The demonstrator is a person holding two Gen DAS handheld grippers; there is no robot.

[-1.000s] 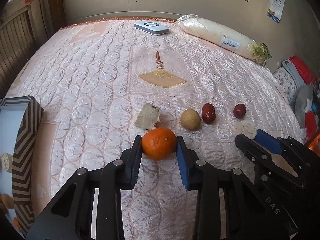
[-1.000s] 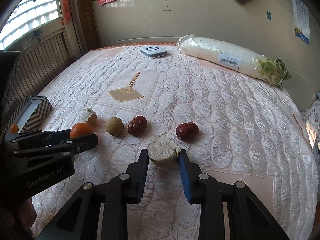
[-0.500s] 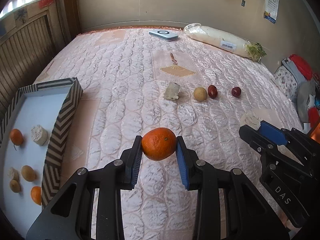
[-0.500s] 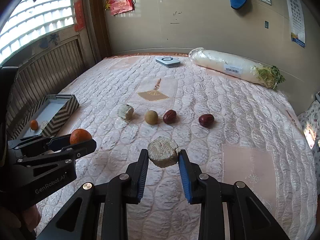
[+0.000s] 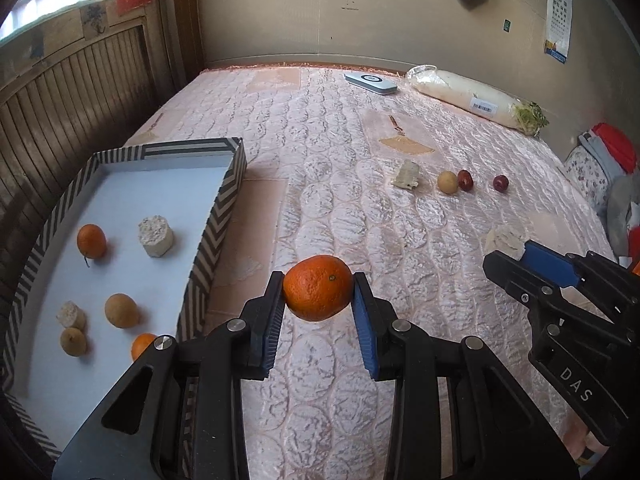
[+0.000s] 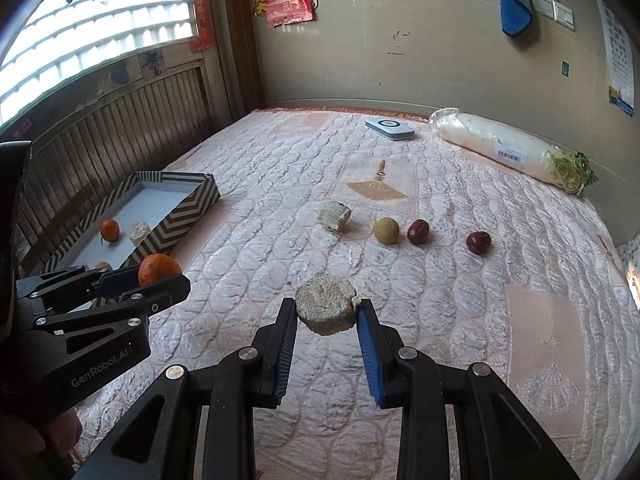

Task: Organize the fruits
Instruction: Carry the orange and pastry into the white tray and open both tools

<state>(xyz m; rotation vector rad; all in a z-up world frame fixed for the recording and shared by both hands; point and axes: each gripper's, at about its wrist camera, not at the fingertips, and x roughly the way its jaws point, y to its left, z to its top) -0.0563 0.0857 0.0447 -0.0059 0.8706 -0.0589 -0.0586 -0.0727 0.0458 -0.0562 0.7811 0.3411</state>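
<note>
A: Where does the left wrist camera sit?
B: Behind the left gripper [image 5: 319, 304], angled down across the bed [image 5: 340, 152], close to the striped tray [image 5: 216, 216].
A: And the right?
B: Behind the right gripper [image 6: 326, 316], further right. Both views share the bed, tray [image 6: 180, 220] and far wall.

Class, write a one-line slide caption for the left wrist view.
Left hand-held gripper holds a tangerine beside the striped tray.
</note>
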